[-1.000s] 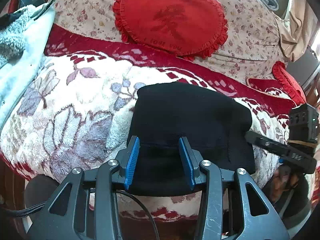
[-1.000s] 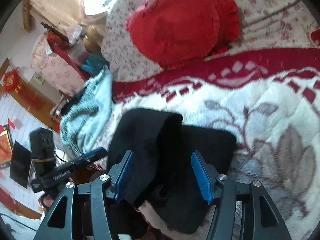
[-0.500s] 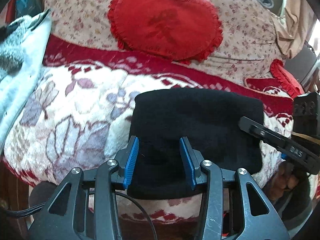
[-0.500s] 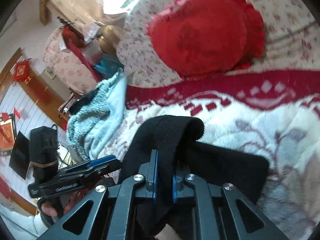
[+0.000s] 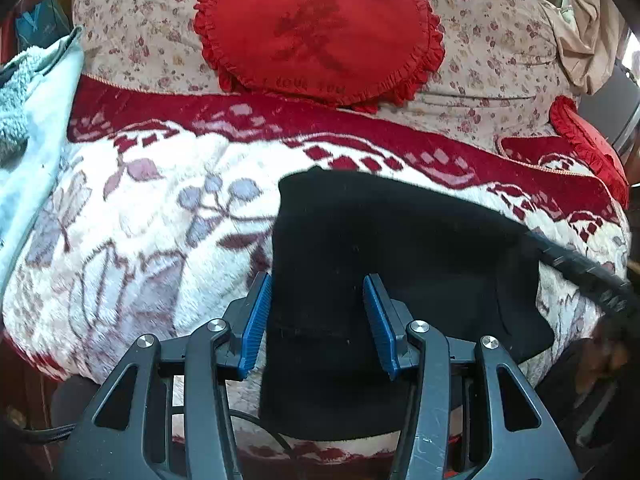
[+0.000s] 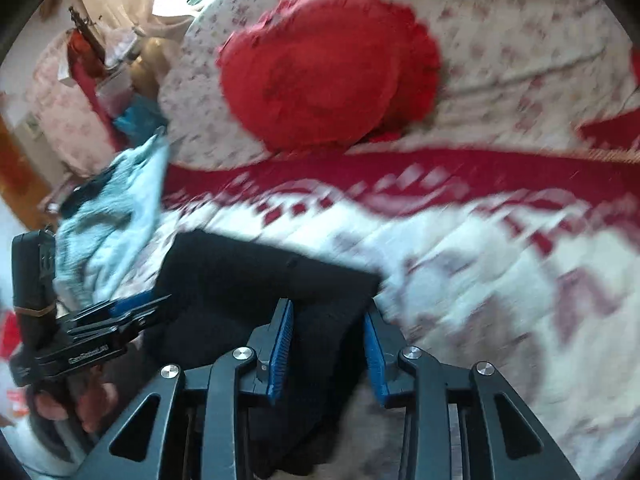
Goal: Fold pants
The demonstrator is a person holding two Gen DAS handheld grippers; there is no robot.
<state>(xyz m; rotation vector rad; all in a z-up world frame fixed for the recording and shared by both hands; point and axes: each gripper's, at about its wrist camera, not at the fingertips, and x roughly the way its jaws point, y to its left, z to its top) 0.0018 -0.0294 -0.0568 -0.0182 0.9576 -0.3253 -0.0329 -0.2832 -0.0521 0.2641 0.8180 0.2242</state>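
The black pants [image 5: 400, 260] lie folded in a flat block on the patterned blanket [image 5: 140, 240], near its front edge. My left gripper [image 5: 318, 316] hovers over the block's near left part. Its jaws are opening and the blue pads stand apart, clear of the cloth. In the right wrist view the pants [image 6: 248, 280] run in between the pads of my right gripper [image 6: 328, 340]. Those jaws are opening too and no longer pinch the cloth. The right gripper's finger [image 5: 580, 272] shows at the pants' right edge. The left gripper [image 6: 108, 320] shows at the pants' far side.
A red heart cushion [image 5: 320, 28] leans on floral bedding [image 5: 500, 60] behind the blanket. A pale blue fleece garment [image 5: 24, 112] lies at the left. A second red cushion [image 5: 588, 148] sits at the right. A hand [image 6: 60, 404] holds the left gripper's handle.
The right gripper, shut on a raised fold of the pants half a second ago, has let go and lifted; the fold now lies flat. The left gripper's jaws have widened slightly.
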